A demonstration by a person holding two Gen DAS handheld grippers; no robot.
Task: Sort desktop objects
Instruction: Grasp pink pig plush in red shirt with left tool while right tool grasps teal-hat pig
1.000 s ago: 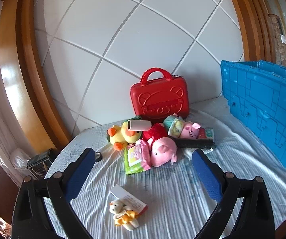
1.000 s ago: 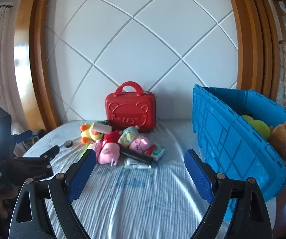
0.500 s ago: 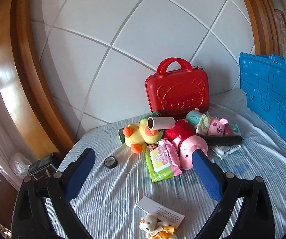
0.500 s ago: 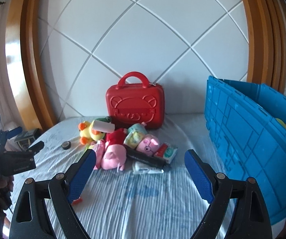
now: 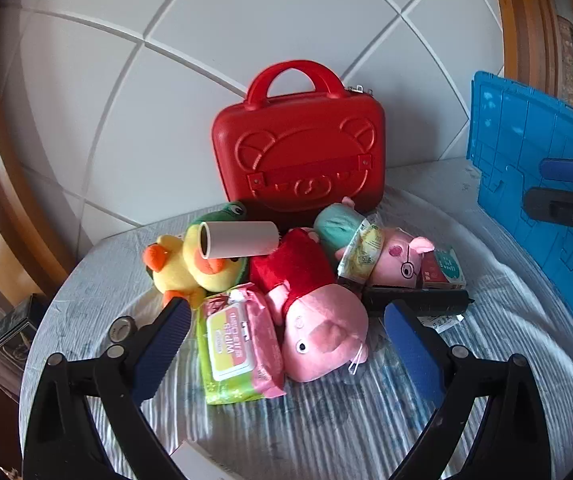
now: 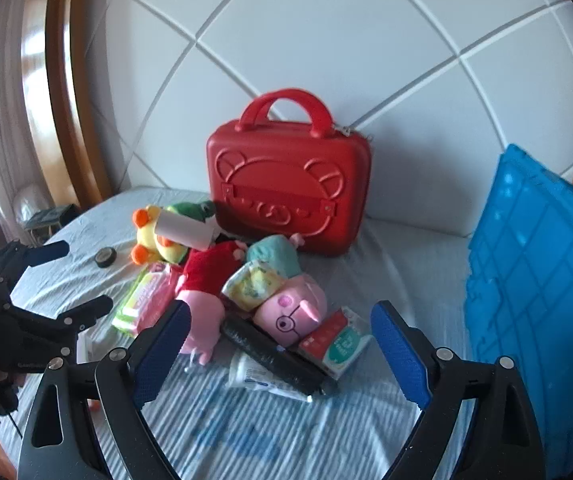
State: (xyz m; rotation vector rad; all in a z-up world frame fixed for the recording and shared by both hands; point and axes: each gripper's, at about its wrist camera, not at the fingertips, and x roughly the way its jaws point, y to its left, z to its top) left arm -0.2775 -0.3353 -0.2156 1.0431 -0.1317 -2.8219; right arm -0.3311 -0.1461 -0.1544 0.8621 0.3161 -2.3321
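Two hand-held grippers, left hand-held gripper (image 5: 282, 334) and right hand-held gripper (image 6: 280, 338), hang with jaws spread wide and nothing between them, above the heap on the striped sheet (image 5: 326, 420) just in front of the red case (image 5: 298, 152). We judge the pink pig plush (image 5: 318, 332), nearest in front of the case, to be light and squashy; we would pinch it across its red body. The wipes pack (image 5: 238, 344) beside it looks limp and slick, best gripped across its width. We count two pig plushes, the second wearing glasses (image 6: 290, 312), one yellow duck (image 5: 186, 268), one white roll (image 5: 238, 240), one black tube (image 6: 274, 360), one tape ring (image 6: 105, 257), and one blue crate (image 6: 534, 280) to the right of the case
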